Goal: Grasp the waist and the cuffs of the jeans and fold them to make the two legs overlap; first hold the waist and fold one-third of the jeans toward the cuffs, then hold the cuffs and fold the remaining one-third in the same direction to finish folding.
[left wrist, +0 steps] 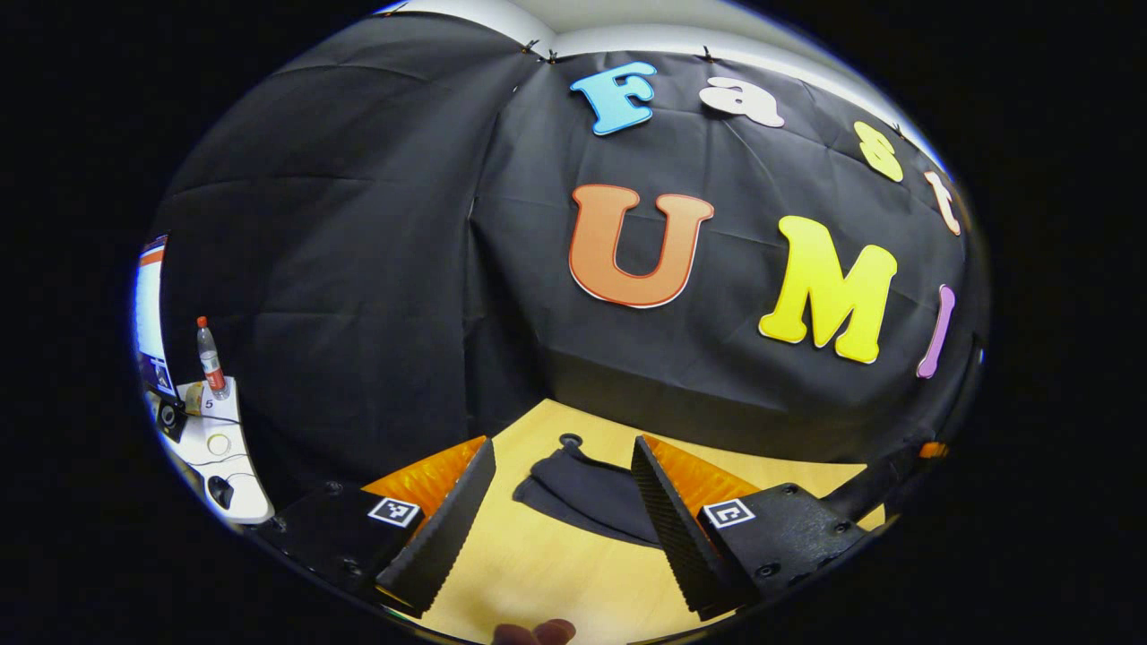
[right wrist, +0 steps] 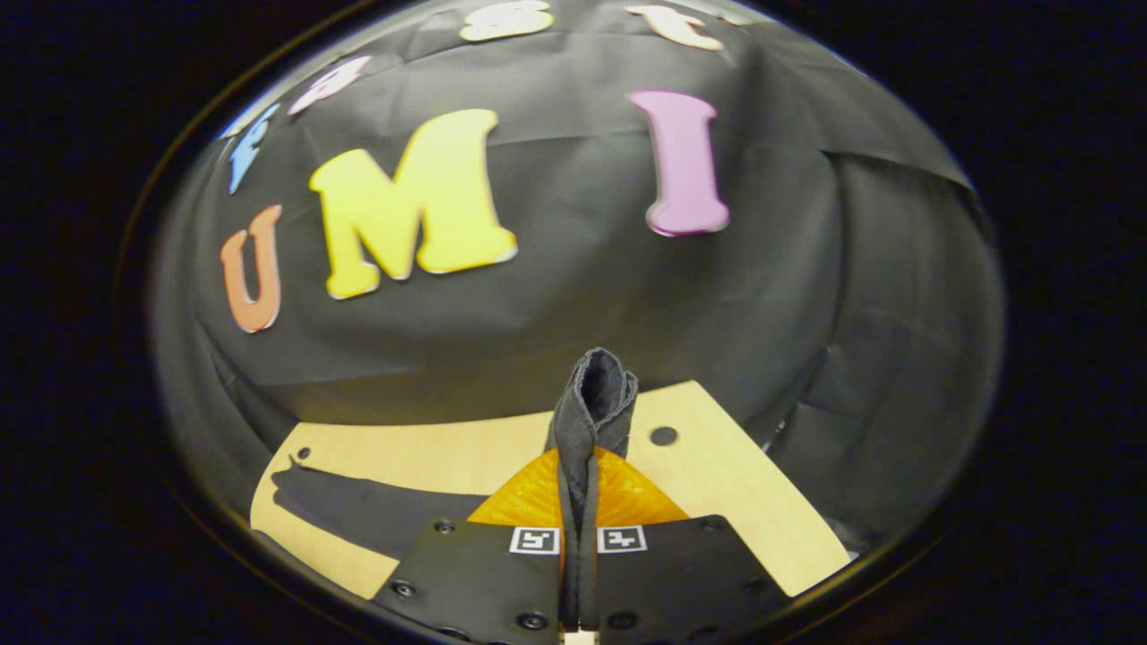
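The right hand-held gripper was pinched tight on a doubled edge of the jeans, which stood up above its fingertips; whether that edge was waist or cuff could not be told. The rest of the garment trailed across the counter. The left hand-held gripper hovered spread wide, empty, over the counter near the far end of the jeans. With one end unheld, a pull from the right would likely drag the legs out of line.
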A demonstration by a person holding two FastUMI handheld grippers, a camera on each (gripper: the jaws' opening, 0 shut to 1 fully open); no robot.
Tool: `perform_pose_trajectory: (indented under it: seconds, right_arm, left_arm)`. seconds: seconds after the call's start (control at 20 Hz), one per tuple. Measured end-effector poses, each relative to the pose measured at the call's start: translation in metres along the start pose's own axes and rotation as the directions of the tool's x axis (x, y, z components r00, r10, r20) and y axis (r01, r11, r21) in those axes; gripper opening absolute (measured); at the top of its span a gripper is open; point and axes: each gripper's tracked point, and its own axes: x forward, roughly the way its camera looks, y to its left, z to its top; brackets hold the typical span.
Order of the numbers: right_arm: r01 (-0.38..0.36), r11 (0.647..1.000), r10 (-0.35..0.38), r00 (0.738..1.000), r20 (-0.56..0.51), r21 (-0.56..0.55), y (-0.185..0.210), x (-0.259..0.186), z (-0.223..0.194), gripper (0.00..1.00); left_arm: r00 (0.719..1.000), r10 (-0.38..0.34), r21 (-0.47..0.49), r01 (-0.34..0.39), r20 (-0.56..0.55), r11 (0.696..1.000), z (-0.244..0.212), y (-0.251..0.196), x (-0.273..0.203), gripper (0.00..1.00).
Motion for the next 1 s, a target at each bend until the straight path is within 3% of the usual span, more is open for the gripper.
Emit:
perform_pose_trajectory:
  seconds: [0.15, 0.2, 0.35, 0.45, 0.55, 0.7, 1.0]
  right_arm:
    - [-0.095, 0.994, 0.095, 0.995, -0.01, -0.054, 0.086, 0.023, -0.01, 0.04]
    - [-0.132, 0.988, 0.13, 0.991, -0.034, -0.074, 0.127, 0.026, -0.028, 0.01]
    - [-0.179, 0.974, 0.169, 0.982, -0.08, -0.142, 0.19, 0.047, -0.067, 0.01]
    - [-0.203, 0.96, 0.181, 0.976, -0.123, -0.195, 0.224, 0.062, -0.1, 0.01]
    - [-0.235, 0.934, 0.18, 0.96, -0.212, -0.27, 0.266, 0.095, -0.166, 0.01]
    - [-0.247, 0.916, 0.156, 0.945, -0.287, -0.316, 0.282, 0.12, -0.227, 0.01]
    - [-0.286, 0.89, 0.137, 0.911, -0.389, -0.356, 0.292, 0.134, -0.273, 0.03]
  left_arm:
    - [1.0, -0.003, 0.029, 0.003, -0.006, 1.0, -0.003, 0.031, 0.002, 0.99]
    - [1.0, 0.002, 0.039, -0.002, -0.007, 0.999, -0.003, 0.042, 0.001, 0.99]
    - [1.0, 0.011, 0.045, -0.01, -0.011, 0.999, -0.002, 0.062, -0.002, 0.99]
    - [1.0, 0.026, 0.063, -0.025, -0.015, 0.998, -0.005, 0.077, -0.001, 0.99]
    - [0.999, 0.038, 0.049, -0.036, -0.025, 0.998, -0.008, 0.093, -0.004, 0.99]
    - [0.997, 0.059, 0.028, -0.057, -0.057, 0.998, -0.02, 0.113, -0.003, 0.99]
    - [0.991, 0.087, -0.015, -0.089, -0.102, 0.996, -0.036, 0.136, 0.002, 0.99]
